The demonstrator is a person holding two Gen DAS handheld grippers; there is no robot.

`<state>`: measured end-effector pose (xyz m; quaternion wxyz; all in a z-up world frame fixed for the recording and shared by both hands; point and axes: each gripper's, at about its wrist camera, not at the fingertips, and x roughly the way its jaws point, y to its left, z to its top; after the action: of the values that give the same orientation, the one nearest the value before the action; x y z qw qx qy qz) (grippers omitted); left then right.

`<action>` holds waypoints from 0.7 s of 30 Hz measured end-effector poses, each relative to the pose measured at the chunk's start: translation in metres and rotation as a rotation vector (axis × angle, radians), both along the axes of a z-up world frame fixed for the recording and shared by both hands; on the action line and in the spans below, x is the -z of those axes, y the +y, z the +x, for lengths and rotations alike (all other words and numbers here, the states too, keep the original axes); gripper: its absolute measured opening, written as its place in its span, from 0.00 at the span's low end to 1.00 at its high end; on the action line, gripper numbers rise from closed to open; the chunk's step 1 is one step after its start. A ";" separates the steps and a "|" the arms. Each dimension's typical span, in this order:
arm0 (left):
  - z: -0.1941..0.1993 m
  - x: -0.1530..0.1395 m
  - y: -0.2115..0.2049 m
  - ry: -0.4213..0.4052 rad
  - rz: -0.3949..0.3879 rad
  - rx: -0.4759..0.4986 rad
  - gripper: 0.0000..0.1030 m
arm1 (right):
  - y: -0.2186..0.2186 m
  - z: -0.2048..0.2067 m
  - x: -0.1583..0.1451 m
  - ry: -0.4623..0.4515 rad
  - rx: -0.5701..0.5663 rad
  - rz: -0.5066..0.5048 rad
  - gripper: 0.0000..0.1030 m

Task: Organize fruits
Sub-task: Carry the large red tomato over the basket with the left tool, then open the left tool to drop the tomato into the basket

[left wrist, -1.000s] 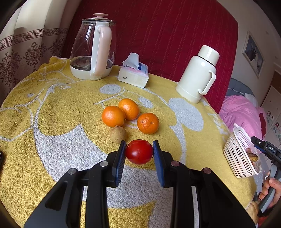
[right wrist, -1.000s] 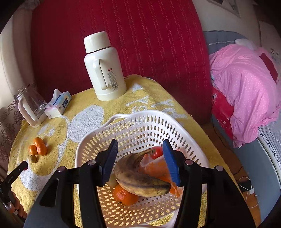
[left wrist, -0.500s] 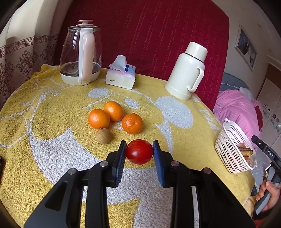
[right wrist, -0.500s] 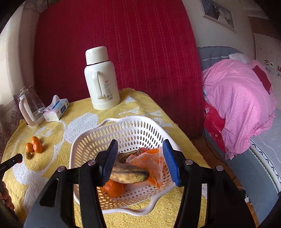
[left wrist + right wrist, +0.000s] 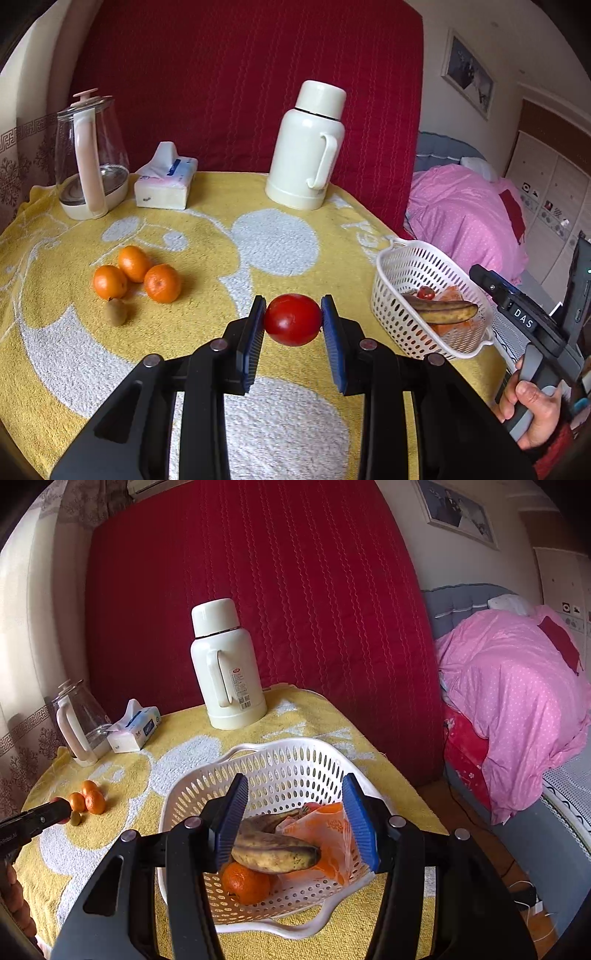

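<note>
My left gripper (image 5: 293, 319) is shut on a red tomato (image 5: 292, 319) and holds it above the yellow towel, left of the white basket (image 5: 391, 284). Three oranges (image 5: 136, 275) and a kiwi (image 5: 115, 312) lie on the towel to the left. My right gripper (image 5: 295, 823) is open and empty, just in front of the basket (image 5: 280, 757). The basket holds a dark banana (image 5: 275, 851), an orange (image 5: 245, 882), an orange bag (image 5: 325, 834) and a small red fruit (image 5: 426, 292).
A white thermos (image 5: 306, 147), a tissue pack (image 5: 164, 181) and a glass kettle (image 5: 90, 162) stand at the back of the table. A red backdrop is behind them. A bed with a pink quilt (image 5: 517, 701) lies off the table's right edge.
My left gripper has carried the tomato right, away from the oranges and toward the basket. My right gripper has drawn back from the basket and risen.
</note>
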<state>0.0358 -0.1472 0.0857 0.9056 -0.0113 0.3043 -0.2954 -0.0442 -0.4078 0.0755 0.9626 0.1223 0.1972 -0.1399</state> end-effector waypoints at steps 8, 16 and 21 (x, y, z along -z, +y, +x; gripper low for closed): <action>-0.002 0.000 -0.049 0.008 0.029 0.075 0.30 | -0.010 -0.006 0.006 -0.029 0.013 0.036 0.58; -0.002 0.000 -0.096 -0.007 0.058 0.149 0.30 | -0.021 -0.010 0.012 -0.050 0.033 0.084 0.59; 0.000 0.007 -0.117 -0.003 0.079 0.179 0.30 | -0.020 -0.011 0.012 -0.056 0.028 0.078 0.59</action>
<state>0.0355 -0.2637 0.0787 0.8757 0.0521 0.3142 -0.3629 -0.0548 -0.4277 0.0637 0.9603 0.1661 0.1736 -0.1421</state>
